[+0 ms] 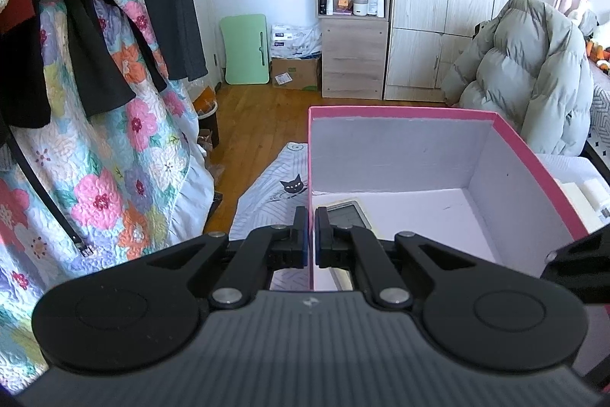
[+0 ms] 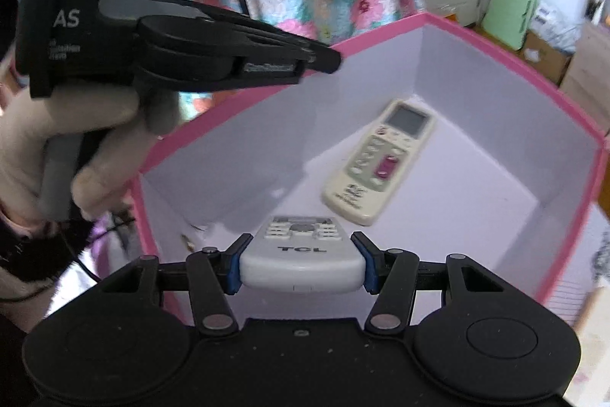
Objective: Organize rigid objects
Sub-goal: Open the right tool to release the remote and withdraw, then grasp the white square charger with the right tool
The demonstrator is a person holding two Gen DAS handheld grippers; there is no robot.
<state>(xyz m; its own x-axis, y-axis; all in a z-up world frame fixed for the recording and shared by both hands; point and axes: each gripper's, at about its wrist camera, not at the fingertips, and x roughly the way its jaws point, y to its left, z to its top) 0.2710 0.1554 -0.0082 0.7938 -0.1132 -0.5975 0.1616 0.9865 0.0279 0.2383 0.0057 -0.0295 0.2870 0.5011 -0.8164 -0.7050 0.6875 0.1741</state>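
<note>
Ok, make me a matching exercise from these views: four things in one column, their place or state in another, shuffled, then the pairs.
1. TCL remote
2. cream remote
3. left gripper
4. green board

A. leaning against the wall
B. lying on the floor of the pink box
C. clamped on the box's wall
D. held in the right gripper above the box

Pairs: 1-D, 2-B, 3-C, 4-A

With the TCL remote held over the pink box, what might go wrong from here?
1. The right gripper grips only the tail end of the TCL remote; it may tip out early.
2. Released here, it could land on the cream remote already inside.
3. The left gripper pinches the box wall; a tug may tilt the box.
</note>
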